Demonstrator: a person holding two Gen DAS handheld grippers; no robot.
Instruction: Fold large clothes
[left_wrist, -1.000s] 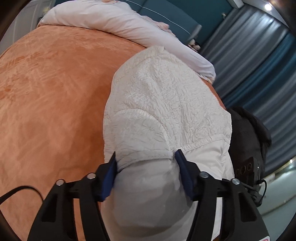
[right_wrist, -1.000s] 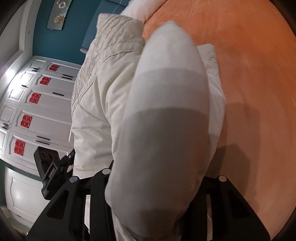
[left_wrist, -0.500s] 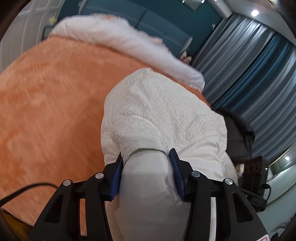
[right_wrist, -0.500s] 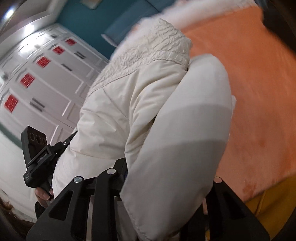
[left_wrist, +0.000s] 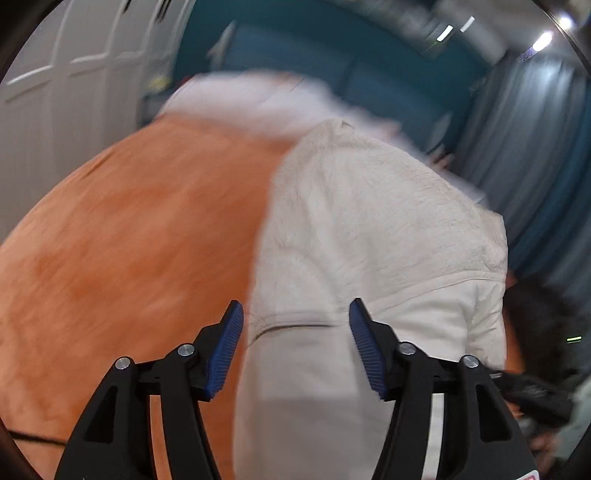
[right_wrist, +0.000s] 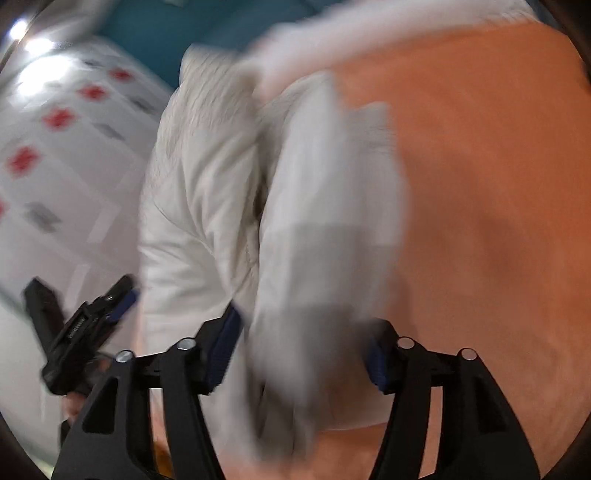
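Cream-white, the coat (left_wrist: 369, 236) fills the middle of both frames, lying on the orange bed (left_wrist: 129, 236). Its upper part is crinkled and quilted, the lower part smooth, with a seam between; a greyish band crosses the sleeve (right_wrist: 325, 258). Left hand-held gripper (left_wrist: 295, 343): jaws spread, cloth between the blue pads, not pinched. Right hand-held gripper (right_wrist: 299, 354): jaws spread around the blurred sleeve.

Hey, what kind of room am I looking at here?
Probably a bedroom: a bed with an orange bedspread, a white jacket lying on it, white panelled wardrobe doors and long blue curtains.
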